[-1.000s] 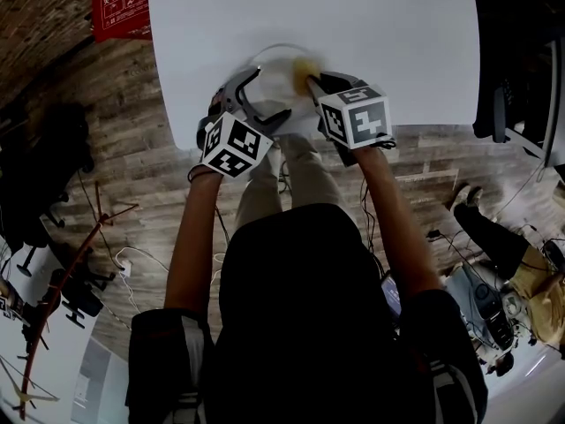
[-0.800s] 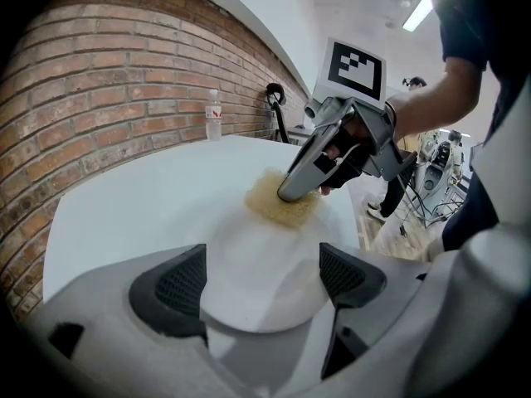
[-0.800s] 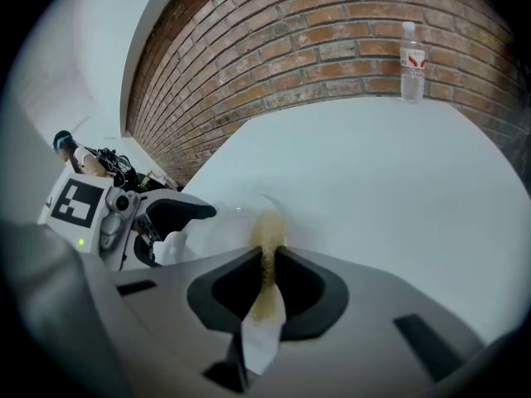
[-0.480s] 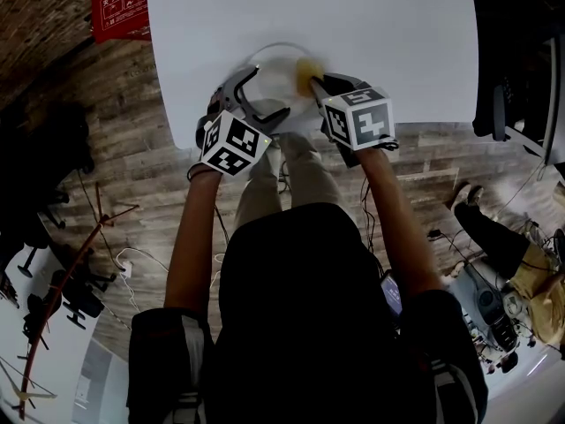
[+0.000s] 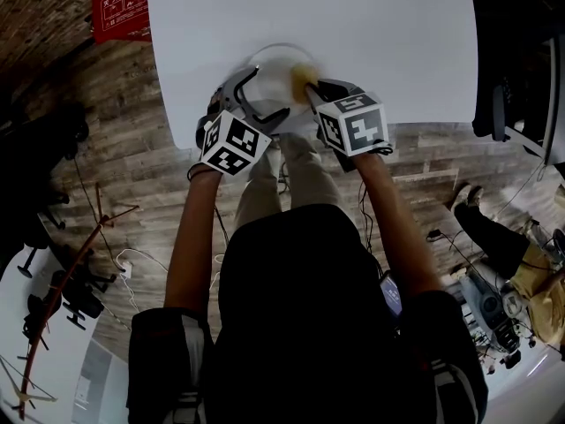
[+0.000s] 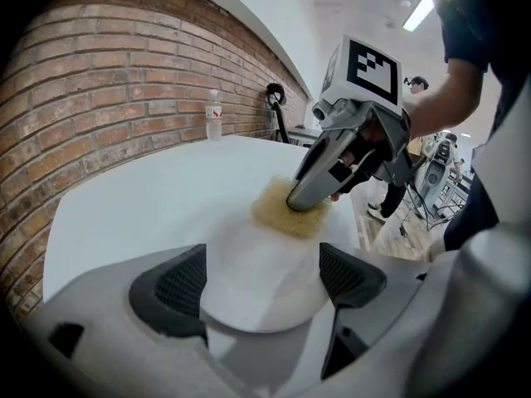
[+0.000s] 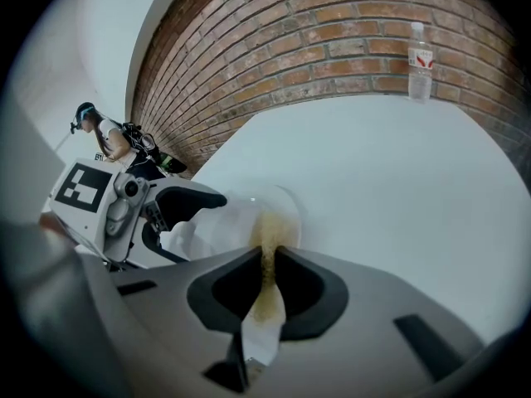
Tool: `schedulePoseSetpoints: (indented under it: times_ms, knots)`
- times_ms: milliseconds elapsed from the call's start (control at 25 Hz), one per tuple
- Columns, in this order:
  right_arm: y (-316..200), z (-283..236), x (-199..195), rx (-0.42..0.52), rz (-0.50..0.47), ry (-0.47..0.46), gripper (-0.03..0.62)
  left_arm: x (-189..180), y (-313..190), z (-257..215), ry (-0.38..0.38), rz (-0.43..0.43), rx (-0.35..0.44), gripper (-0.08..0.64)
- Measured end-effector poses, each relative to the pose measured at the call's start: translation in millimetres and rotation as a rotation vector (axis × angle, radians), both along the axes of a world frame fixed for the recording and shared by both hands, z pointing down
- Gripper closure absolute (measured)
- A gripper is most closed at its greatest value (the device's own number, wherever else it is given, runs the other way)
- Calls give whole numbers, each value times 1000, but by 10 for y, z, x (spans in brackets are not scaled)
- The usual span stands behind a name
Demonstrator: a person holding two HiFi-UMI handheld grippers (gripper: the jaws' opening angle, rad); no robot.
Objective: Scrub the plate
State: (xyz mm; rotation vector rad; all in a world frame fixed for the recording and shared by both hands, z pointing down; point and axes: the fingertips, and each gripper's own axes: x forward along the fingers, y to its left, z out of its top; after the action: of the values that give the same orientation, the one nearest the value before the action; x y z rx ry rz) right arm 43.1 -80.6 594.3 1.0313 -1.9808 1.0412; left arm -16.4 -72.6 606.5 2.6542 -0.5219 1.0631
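A white plate [image 5: 267, 60] lies near the front edge of the white table [image 5: 371, 25]. My right gripper [image 5: 309, 85] is shut on a yellow sponge [image 5: 303, 71] and presses it onto the plate's right part. The right gripper view shows the sponge [image 7: 272, 226] squeezed thin between the pads, over the plate [image 7: 286, 196]. My left gripper [image 5: 269, 92] is open, its jaws wide apart around the plate's near-left edge. In the left gripper view the plate [image 6: 249, 259] fills the gap between the pads [image 6: 170, 284], and the sponge [image 6: 286, 214] sits under the right gripper [image 6: 311, 196].
A water bottle [image 7: 421, 50] stands at the table's far side by the brick wall. A red sign [image 5: 119, 7] lies on the wooden floor at the left. Another person's legs [image 5: 494, 237] and cables are at the right. A black chair [image 5: 516, 87] stands beside the table.
The right gripper and sponge have shifted slightly left and toward me on the plate. The left gripper has stayed put.
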Motion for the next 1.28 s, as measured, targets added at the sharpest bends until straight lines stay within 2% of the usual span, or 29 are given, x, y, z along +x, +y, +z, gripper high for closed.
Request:
schedulePoseSetpoints:
  times_ms: [520, 1280]
  knots:
    - [144, 4, -171, -12, -36, -11, 545, 4, 9, -18, 3, 1, 1, 153]
    - [127, 2, -105, -24, -3, 22, 545, -27, -9, 15, 4, 5, -3, 153]
